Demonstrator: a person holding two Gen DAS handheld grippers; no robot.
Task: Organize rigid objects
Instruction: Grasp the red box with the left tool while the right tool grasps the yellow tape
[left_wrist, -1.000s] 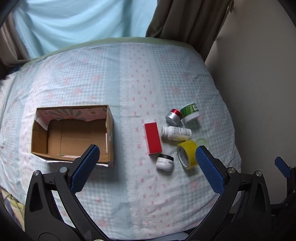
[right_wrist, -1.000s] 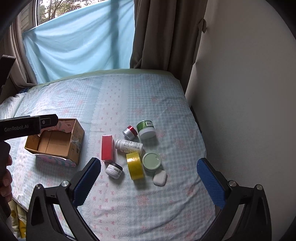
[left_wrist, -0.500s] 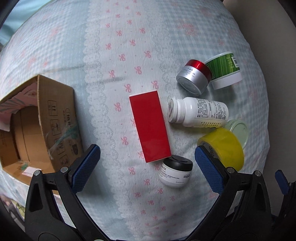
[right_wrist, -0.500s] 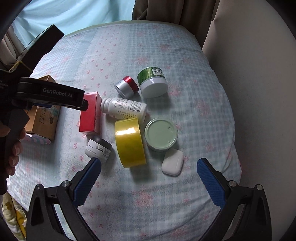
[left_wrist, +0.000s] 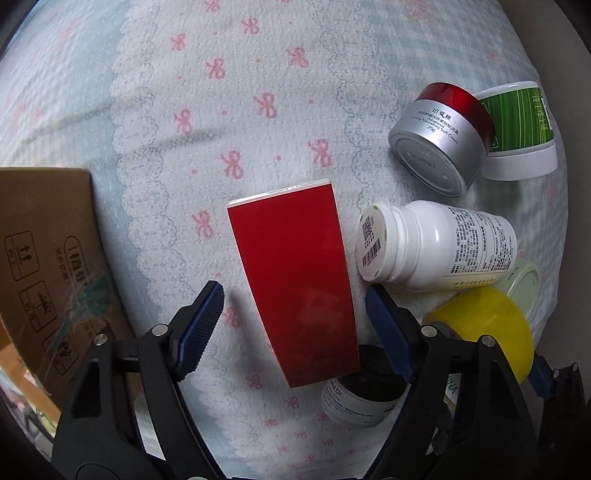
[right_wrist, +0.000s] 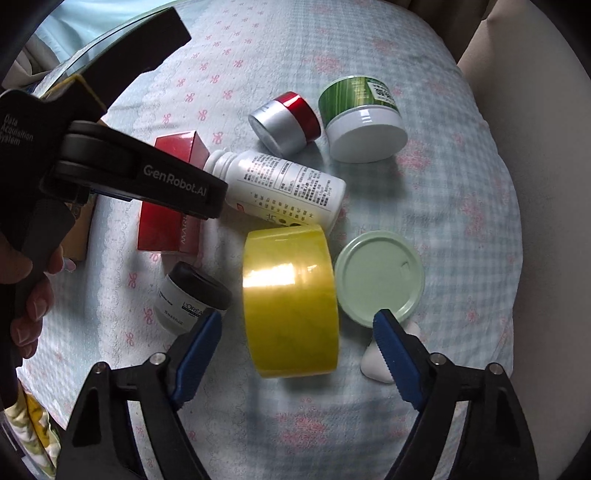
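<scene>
Left gripper open, straddling the red box flat on the bed, likely bound for the cardboard box at left. Right gripper open around the upright yellow tape roll. Neither is gripping yet.

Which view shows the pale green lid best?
The right wrist view: the green lid lies fully exposed beside the yellow tape. The left wrist view shows only its edge behind the white bottle.
</scene>
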